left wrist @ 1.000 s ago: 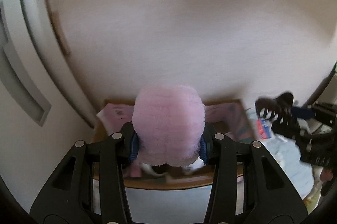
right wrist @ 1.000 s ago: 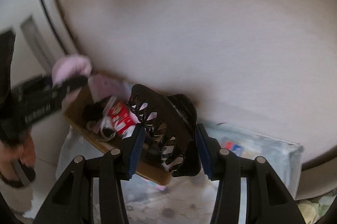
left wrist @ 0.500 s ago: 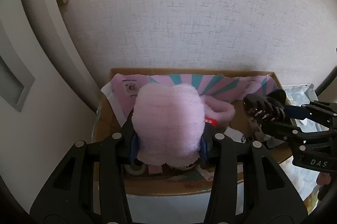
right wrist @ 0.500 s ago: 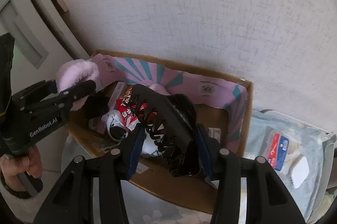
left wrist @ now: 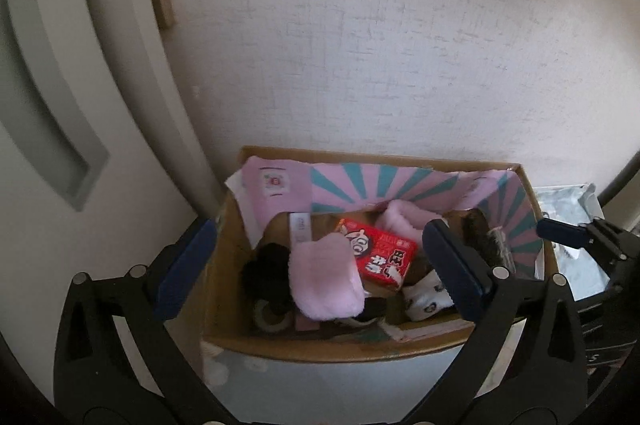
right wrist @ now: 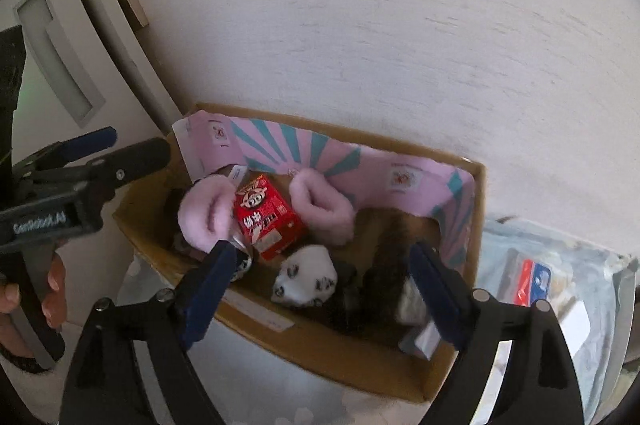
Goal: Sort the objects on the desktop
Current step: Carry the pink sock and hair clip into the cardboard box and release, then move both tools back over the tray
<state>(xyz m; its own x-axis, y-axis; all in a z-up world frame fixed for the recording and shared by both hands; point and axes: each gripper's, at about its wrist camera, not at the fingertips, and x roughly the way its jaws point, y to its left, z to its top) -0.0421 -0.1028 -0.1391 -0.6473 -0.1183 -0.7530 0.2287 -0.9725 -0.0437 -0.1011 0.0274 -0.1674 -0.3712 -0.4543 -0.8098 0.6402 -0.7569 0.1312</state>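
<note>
An open cardboard box (left wrist: 320, 349) with a pink and teal lining stands against the wall. My left gripper (left wrist: 322, 267) hangs over it, jaws opening wide, pads clear of everything. The fluffy pink piece (left wrist: 326, 277) lies free in the box below, against a red carton (left wrist: 378, 257). My right gripper (right wrist: 324, 293) is also opening over the box (right wrist: 320, 345), with nothing pressed between its pads. The black hair claw (right wrist: 384, 273), blurred, sits in the box under it. The left gripper (right wrist: 132, 145) shows at the left of the right wrist view.
In the box also lie a second pink fluffy piece (right wrist: 320, 209), a white panda-print sock (right wrist: 306, 277) and a black fuzzy item (left wrist: 266, 273). A plastic bag of packets (right wrist: 552, 285) lies right of the box. A hand (right wrist: 52, 289) grips the left tool. A white door frame stands left.
Both grippers came down over the box and opened. The pink fluffy piece left the left jaws and the black hair claw left the right jaws; both now lie in the box.
</note>
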